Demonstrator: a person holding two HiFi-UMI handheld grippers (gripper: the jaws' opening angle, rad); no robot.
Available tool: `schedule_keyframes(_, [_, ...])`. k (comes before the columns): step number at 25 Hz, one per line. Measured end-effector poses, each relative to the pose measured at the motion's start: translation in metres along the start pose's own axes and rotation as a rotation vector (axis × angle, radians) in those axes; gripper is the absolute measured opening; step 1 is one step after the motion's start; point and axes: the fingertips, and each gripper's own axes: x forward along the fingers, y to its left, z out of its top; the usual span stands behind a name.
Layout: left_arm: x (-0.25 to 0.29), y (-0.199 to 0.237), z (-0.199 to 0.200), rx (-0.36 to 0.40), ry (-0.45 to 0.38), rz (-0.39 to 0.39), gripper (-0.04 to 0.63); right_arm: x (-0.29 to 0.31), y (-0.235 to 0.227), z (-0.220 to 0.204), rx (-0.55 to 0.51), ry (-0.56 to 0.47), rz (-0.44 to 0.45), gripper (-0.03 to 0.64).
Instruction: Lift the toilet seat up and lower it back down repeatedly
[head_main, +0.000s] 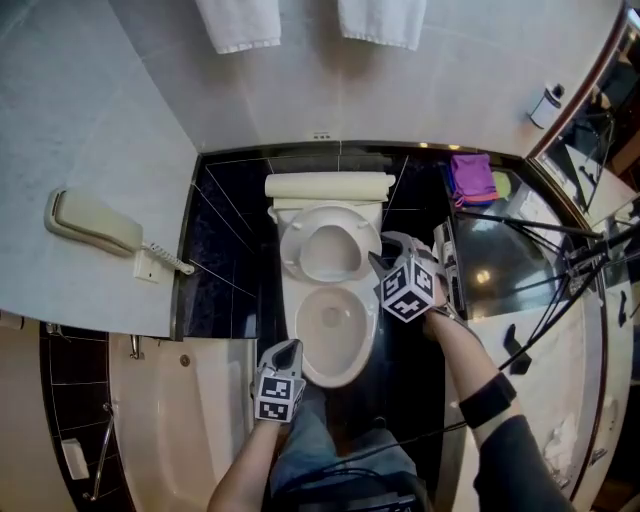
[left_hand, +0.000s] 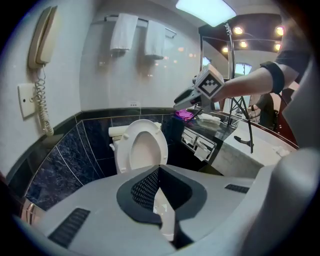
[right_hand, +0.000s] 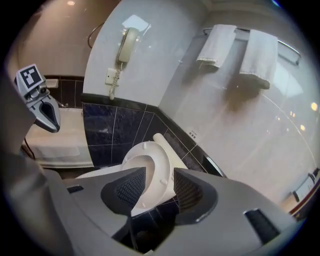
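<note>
The white toilet seat (head_main: 328, 246) stands raised, leaning back toward the cistern (head_main: 328, 185); it also shows upright in the left gripper view (left_hand: 142, 147) and in the right gripper view (right_hand: 150, 170). Below it the bowl (head_main: 335, 330) lies uncovered. My right gripper (head_main: 378, 262) hangs just right of the seat's edge with its jaws open and nothing pressed between them (right_hand: 160, 172). It shows clear of the seat (left_hand: 176, 104). My left gripper (head_main: 290, 346) sits low at the bowl's front left, tips together and holding nothing (left_hand: 159, 170).
A wall phone (head_main: 95, 225) hangs at the left above the bathtub (head_main: 190, 420). Two towels (head_main: 240, 25) hang over the toilet. At the right is a dark counter (head_main: 500, 250) with a purple cloth (head_main: 470, 178), paper rolls (left_hand: 200, 145) and a tripod (head_main: 560, 250).
</note>
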Motion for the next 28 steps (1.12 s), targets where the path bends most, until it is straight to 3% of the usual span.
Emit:
schedule_keyframes(3, [0.020,0.015,-0.006,-0.025,-0.002,0.001,0.000,0.053,-0.011,0.008,-0.079,0.014,-0.013,0.193])
schedule_keyframes(6, [0.038,0.029,-0.015,-0.040,-0.007,0.002,0.000,0.100,-0.022,0.006,-0.075,0.019,-0.032,0.193])
schedule_keyframes(14, [0.078,0.051,-0.035,-0.048,-0.018,0.002,0.000,0.184,-0.036,-0.047,0.113,0.053,-0.048,0.152])
schedule_keyframes(20, [0.086,0.066,-0.043,-0.062,-0.023,0.008,0.000,0.203,-0.038,-0.061,0.157,0.053,-0.025,0.087])
schedule_keyframes(28, [0.093,0.066,-0.047,-0.075,-0.010,0.010,0.000,0.200,-0.035,-0.061,0.140,0.051,-0.022,0.072])
